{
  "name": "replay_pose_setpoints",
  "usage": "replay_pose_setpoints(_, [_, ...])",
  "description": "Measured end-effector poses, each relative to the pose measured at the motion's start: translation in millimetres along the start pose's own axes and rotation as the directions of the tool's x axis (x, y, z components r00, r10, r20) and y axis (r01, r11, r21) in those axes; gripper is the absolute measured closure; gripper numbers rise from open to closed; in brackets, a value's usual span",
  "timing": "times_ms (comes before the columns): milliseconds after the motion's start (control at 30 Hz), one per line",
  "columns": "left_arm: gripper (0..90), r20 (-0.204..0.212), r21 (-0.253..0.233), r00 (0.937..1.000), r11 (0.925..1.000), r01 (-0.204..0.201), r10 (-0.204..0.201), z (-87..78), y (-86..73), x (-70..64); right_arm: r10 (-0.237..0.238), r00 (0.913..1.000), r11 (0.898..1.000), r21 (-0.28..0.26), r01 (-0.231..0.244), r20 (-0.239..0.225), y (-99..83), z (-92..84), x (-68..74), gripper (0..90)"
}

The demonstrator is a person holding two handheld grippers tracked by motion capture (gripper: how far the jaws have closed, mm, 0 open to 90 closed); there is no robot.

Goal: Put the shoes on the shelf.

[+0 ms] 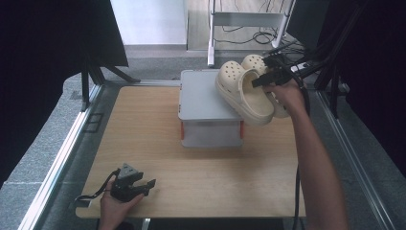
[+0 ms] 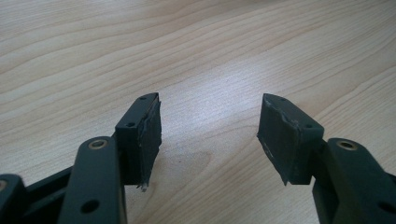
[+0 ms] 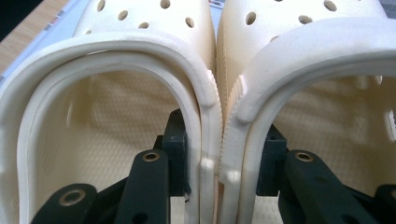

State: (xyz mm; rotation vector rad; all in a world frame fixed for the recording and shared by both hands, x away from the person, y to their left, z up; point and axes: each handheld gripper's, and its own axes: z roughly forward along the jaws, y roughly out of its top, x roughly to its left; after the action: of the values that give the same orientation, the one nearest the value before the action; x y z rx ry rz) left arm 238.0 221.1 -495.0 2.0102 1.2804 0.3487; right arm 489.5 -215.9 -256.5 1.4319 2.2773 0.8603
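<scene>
A pair of cream clogs (image 1: 249, 91) hangs in the air over the right side of a grey box (image 1: 203, 98), held side by side. My right gripper (image 1: 270, 79) is shut on the clogs (image 3: 219, 116): one jaw sits inside each shoe and the pads (image 3: 176, 154) pinch the two touching inner walls together. My left gripper (image 1: 141, 184) rests near the table's front left corner, open, with nothing between its fingers (image 2: 144, 135) but bare wood.
The grey box with orange corner posts stands on the wooden table (image 1: 143, 143) at the back middle. Black curtains hang on both sides. A white stand (image 1: 249, 19) and cables lie on the floor beyond the table.
</scene>
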Motion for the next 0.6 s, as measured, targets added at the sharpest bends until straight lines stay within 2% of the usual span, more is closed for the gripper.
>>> replay_pose_setpoints(267, [40.2, 0.002, 0.002, 1.0, 1.0, -0.001, 0.001, 0.1, -0.4, -0.4, -0.016, 0.9997, 1.0, -0.001, 0.016, -0.016, 16.1, 10.0, 24.5, 65.1])
replay_pose_setpoints(600, [40.1, 0.004, -0.001, 1.0, 1.0, -0.001, 0.001, -0.9, -0.8, -0.3, -0.023, 0.9996, 1.0, 0.005, 0.024, -0.013, 23.3, 21.2, 45.4, 65.0])
